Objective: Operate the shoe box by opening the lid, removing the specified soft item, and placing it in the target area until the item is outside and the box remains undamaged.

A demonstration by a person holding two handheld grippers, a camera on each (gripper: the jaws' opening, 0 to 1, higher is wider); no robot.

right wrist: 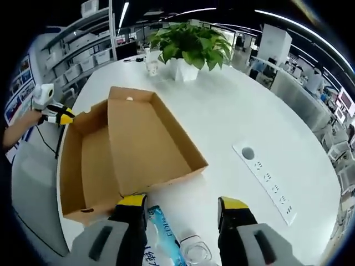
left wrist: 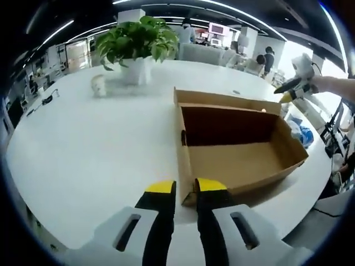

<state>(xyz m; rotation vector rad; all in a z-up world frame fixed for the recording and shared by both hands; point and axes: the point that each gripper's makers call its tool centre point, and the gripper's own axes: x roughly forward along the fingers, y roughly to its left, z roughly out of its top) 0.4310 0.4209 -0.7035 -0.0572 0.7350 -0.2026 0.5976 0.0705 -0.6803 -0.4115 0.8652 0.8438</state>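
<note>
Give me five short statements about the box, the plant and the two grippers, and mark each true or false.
1. The cardboard box lies open on the white table. True.
2. The box is full of shoes. False: its inside is bare cardboard.
3. A potted plant stands on the table beyond the box. True.
4. The left gripper is clamped on the box wall. False: its jaws stand apart with nothing between, just short of the box corner.
5. A soft plastic packet with blue print lies between the right gripper jaws. True.
</note>
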